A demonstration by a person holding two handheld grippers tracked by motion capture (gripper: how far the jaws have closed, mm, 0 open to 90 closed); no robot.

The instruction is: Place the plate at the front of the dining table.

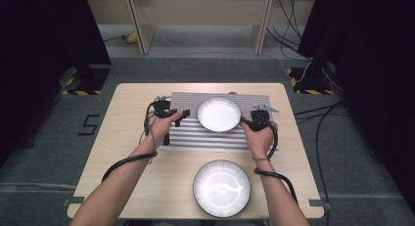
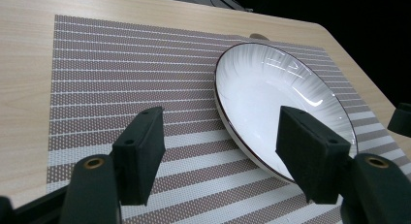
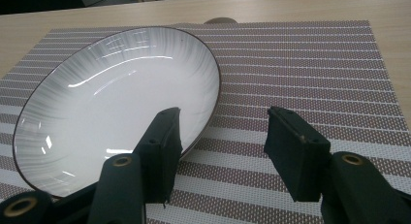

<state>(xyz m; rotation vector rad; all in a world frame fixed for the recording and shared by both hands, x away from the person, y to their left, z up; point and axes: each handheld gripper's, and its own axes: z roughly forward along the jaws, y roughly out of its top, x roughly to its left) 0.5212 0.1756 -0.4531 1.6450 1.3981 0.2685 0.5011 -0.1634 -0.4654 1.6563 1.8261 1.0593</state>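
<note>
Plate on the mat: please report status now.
Both grippers, left and right, open, empty. Plate flat on striped mat, between them. Second plate nearer, clear of path.

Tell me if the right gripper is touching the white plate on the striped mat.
Cannot tell. In the right gripper view the right gripper stands open, one jaw over the plate rim, hiding any gap.

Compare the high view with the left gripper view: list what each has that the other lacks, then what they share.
High view alone: a second plate near the table's front edge, the person's hands, the left gripper, the floor and cables around the table.

Left gripper view alone: a close look along its own black jaws, standing apart with nothing pressed between them; the mat's dotted weave.

Both: the striped placemat and the white plate on it, on the wooden table.
</note>
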